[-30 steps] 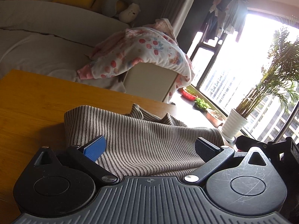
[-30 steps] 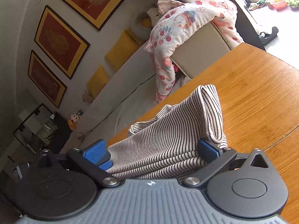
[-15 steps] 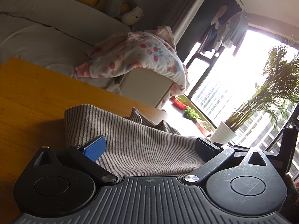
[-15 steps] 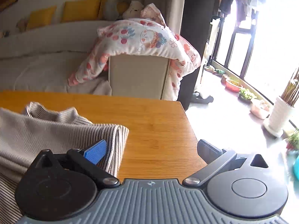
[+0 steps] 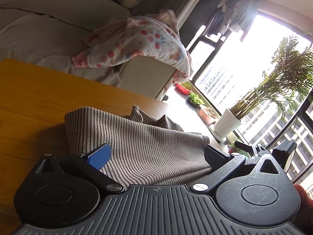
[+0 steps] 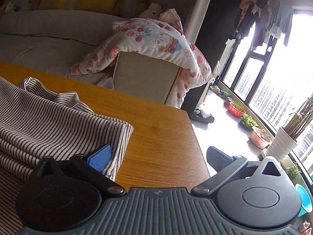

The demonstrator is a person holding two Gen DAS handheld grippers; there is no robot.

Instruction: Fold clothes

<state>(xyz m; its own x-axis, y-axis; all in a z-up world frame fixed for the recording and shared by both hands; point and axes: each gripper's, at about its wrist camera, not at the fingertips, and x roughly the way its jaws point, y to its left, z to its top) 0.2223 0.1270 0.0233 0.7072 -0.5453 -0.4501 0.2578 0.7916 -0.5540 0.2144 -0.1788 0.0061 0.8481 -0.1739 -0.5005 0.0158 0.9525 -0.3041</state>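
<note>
Up close, the left gripper (image 5: 156,154) has its fingers spread wide with the striped sweater (image 5: 140,143) bunched between them; the blue pad (image 5: 99,155) and the dark pad (image 5: 214,155) sit at either side of the cloth, apparently not pinching it, so the tool seems to be resting on or steadying the garment rather than lifting it. The right gripper (image 6: 158,156) is likewise wide open and holds nothing: its blue pad (image 6: 99,157) lies against the sweater's folded right edge (image 6: 125,137), while its dark finger (image 6: 219,157) hangs past the table's corner, over the floor. Both tools look placed to flank the garment, probably to let a fold settle.

Just beyond, the sweater (image 6: 49,121) lies on the wooden table (image 6: 156,121), near its right-hand end. It is a soft ribbed knit, beige with thin dark stripes, doubled over in several loose layers, its rounded folded edges standing a little proud and its ribbed collar (image 6: 66,98) poking up at the far side. The fold appears partly done, not yet flat.

Farther back, a floral quilt (image 6: 156,39) drapes a sofa arm (image 6: 142,78), and potted plants (image 5: 273,82) line the bright window.
</note>
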